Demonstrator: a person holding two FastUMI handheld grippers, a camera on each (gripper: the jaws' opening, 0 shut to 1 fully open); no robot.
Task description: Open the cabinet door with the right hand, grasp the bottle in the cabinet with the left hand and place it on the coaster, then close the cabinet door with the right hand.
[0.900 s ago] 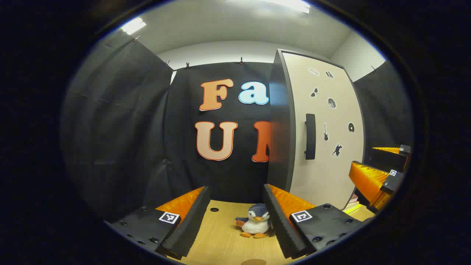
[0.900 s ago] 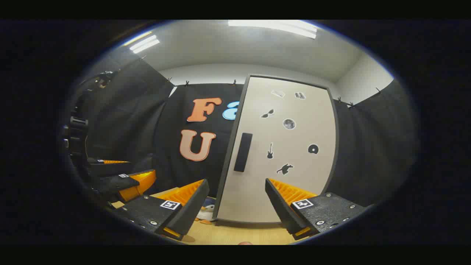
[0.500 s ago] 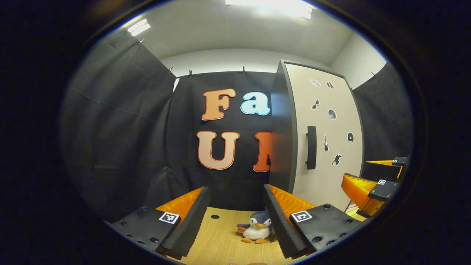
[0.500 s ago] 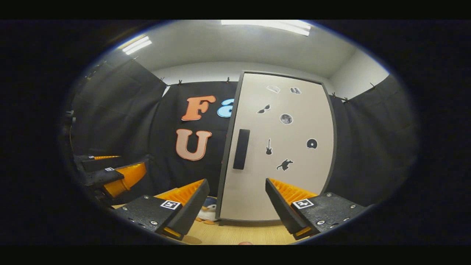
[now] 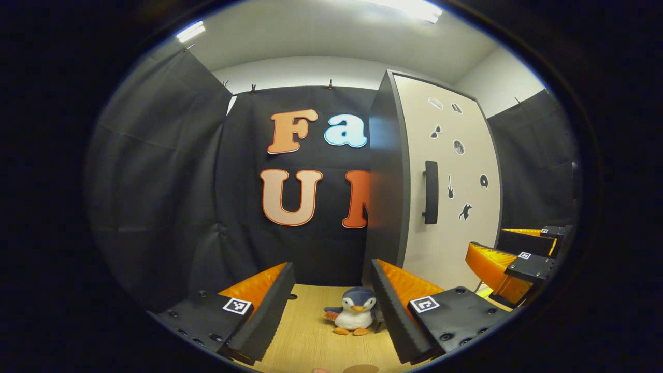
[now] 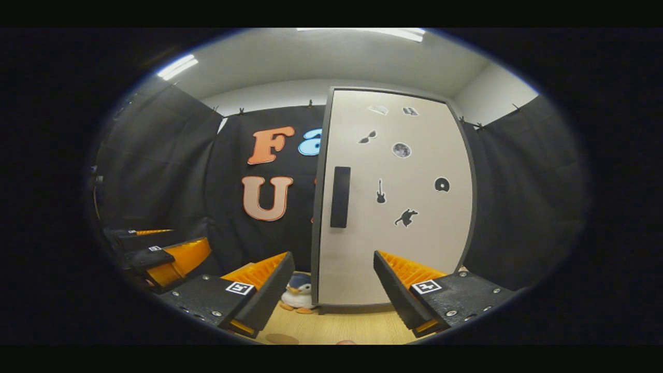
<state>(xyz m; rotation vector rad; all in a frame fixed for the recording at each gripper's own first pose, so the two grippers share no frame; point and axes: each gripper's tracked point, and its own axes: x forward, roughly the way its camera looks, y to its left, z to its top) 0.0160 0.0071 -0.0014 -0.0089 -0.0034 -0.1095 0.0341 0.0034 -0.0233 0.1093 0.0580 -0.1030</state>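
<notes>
A tall cabinet stands on the wooden table, its pale door [image 6: 393, 207] shut, with small stickers and a dark vertical handle [image 6: 340, 197]. In the left gripper view the cabinet's dark side [image 5: 384, 176] and door [image 5: 445, 207] show to the right of centre, handle [image 5: 430, 191] facing right. My right gripper [image 6: 334, 290] is open, held in front of the door below the handle, apart from it. My left gripper [image 5: 331, 305] is open with nothing between its fingers, left of the cabinet. The right gripper [image 5: 518, 259] shows at the right edge of the left gripper view. The bottle is hidden.
A plush penguin [image 5: 352, 312] sits on the wooden table [image 5: 311, 342] beside the cabinet's left corner; it also shows as the penguin [image 6: 298, 295] in the right gripper view. A brown disc [image 5: 360, 369] peeks in at the bottom edge. The left gripper [image 6: 160, 256] shows at the far left.
Both views shifted slightly: the cabinet and handle sit higher in the right gripper view, and the left gripper view has turned a little. Both grippers stay open; the door stays shut.
</notes>
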